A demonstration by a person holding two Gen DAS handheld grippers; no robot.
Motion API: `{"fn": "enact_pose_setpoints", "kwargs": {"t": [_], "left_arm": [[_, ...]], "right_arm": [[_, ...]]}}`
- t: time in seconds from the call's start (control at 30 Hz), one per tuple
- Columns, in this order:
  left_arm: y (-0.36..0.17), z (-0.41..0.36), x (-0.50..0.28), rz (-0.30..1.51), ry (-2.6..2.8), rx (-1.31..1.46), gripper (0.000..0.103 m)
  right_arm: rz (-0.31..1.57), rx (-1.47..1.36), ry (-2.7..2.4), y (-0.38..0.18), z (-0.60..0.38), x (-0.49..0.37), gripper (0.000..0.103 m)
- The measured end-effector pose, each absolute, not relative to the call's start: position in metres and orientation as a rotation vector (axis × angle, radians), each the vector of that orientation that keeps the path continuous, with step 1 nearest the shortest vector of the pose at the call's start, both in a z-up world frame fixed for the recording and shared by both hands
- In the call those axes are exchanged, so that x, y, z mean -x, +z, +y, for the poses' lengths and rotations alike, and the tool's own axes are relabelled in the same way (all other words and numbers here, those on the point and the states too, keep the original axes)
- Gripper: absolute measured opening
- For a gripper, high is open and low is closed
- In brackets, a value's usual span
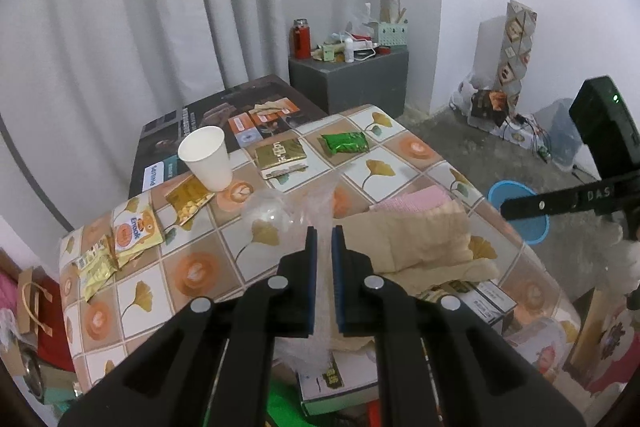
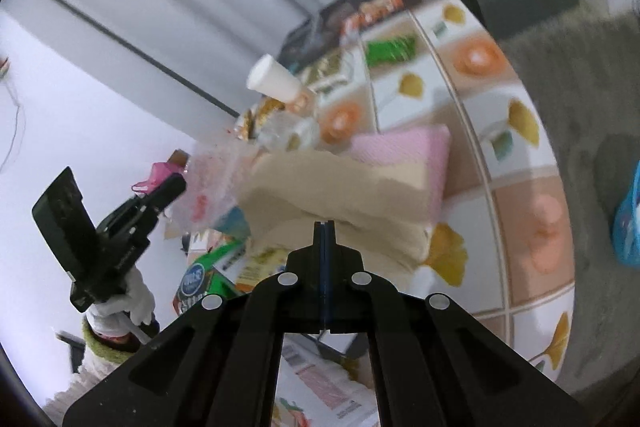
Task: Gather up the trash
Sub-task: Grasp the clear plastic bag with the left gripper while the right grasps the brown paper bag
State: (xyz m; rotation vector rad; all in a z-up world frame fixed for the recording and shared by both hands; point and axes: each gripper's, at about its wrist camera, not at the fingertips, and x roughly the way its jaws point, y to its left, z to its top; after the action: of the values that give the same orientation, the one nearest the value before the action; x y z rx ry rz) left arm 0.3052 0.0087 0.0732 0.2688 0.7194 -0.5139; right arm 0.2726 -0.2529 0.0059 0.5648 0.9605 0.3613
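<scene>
My left gripper [image 1: 324,233] is shut on a clear crumpled plastic bag [image 1: 316,203], held over the patterned table [image 1: 192,267]. My right gripper [image 2: 324,227] is shut on the edge of a beige paper bag [image 2: 340,187]; this bag also shows in the left wrist view [image 1: 420,239], with a pink packet [image 1: 408,201] behind it. On the table lie a white paper cup [image 1: 208,157], a green wrapper [image 1: 346,143], a gold wrapper [image 1: 280,157], a gold snack pack [image 1: 188,201] and yellow snack packets [image 1: 120,243]. The right wrist view is motion-blurred.
A dark printed box [image 1: 224,119] lies behind the table. A grey cabinet [image 1: 348,79] with a red flask [image 1: 302,39] stands by the curtain. A blue bin [image 1: 520,207] sits on the floor to the right. Cartons [image 1: 484,301] and bags are below the table edge.
</scene>
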Motion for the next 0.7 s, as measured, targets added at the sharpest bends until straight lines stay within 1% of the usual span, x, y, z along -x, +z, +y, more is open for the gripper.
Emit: {"fn": "enact_pose_setpoints", "kwargs": {"t": [0.13, 0.2, 0.27, 0.37, 0.5, 0.63, 0.7], "left_arm": [[0.076, 0.015, -0.301, 0.716, -0.51, -0.252, 0.007], [0.076, 0.017, -0.3, 0.717, -0.513, -0.244, 0.007], [0.074, 0.018, -0.298, 0.719, -0.517, -0.239, 0.007], [0.073, 0.019, -0.297, 0.72, -0.524, -0.232, 0.007], [0.072, 0.02, -0.296, 0.72, -0.535, -0.22, 0.007], [0.071, 0.021, -0.296, 0.722, -0.545, -0.214, 0.007], [0.07, 0.021, -0.297, 0.723, -0.548, -0.213, 0.007]], "right_arm": [[0.99, -0.512, 0.403, 0.011, -0.244, -0.272, 0.003], [1.011, -0.445, 0.428, 0.01, -0.232, -0.274, 0.012], [1.026, -0.374, 0.459, 0.009, -0.22, -0.271, 0.033], [1.053, -0.218, 0.476, 0.0, -0.198, -0.273, 0.035], [1.099, -0.037, 0.454, -0.021, -0.181, -0.276, 0.035], [1.121, 0.028, 0.447, -0.033, -0.18, -0.277, 0.035], [1.126, 0.042, 0.438, -0.037, -0.182, -0.277, 0.033]]}}
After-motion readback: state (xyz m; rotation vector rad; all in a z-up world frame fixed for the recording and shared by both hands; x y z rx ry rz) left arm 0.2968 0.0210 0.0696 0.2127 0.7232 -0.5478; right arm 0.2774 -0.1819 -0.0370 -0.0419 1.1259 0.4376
